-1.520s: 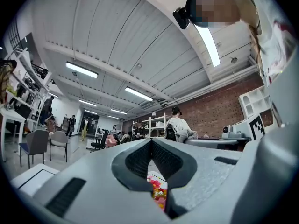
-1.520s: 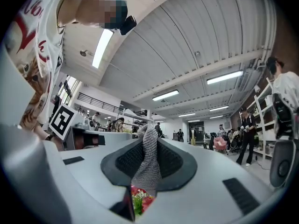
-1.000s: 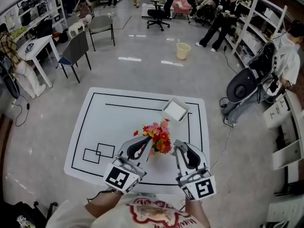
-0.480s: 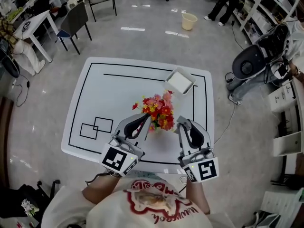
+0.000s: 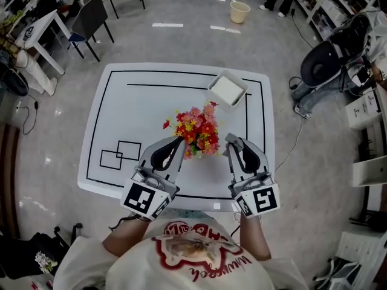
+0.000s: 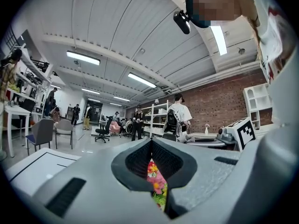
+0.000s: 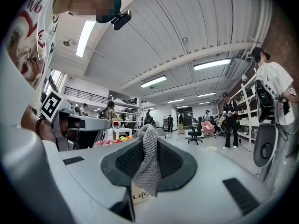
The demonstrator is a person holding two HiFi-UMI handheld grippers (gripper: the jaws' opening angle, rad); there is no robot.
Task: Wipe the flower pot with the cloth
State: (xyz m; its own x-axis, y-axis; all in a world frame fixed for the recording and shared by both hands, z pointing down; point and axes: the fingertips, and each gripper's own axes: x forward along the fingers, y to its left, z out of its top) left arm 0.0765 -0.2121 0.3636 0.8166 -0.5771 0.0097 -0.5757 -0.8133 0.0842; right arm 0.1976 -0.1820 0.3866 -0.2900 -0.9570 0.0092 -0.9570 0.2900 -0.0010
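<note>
A flower pot with red and yellow flowers (image 5: 195, 130) stands mid-table; the blooms hide the pot itself from above. My left gripper (image 5: 180, 141) hovers just left of the flowers, shut with nothing in it. The left gripper view shows the flowers (image 6: 157, 181) through the slit under its closed jaws (image 6: 152, 143). Just right of the flowers, my right gripper (image 5: 230, 139) is shut on a grey knitted cloth (image 7: 148, 160) that sticks up between its jaws (image 7: 149, 135), with a printed label below it. The cloth does not show in the head view.
A white square tray (image 5: 228, 89) sits at the table's back right corner. Black outlined rectangles (image 5: 121, 154) mark the white table (image 5: 121, 101) at the left. On the floor around it stand chairs (image 5: 91, 20), a yellow bucket (image 5: 240, 11) and an office chair (image 5: 326, 62).
Both grippers have sunk a little while staying on either side of the flowers. The head view has tipped down, so the table sits higher in the picture.
</note>
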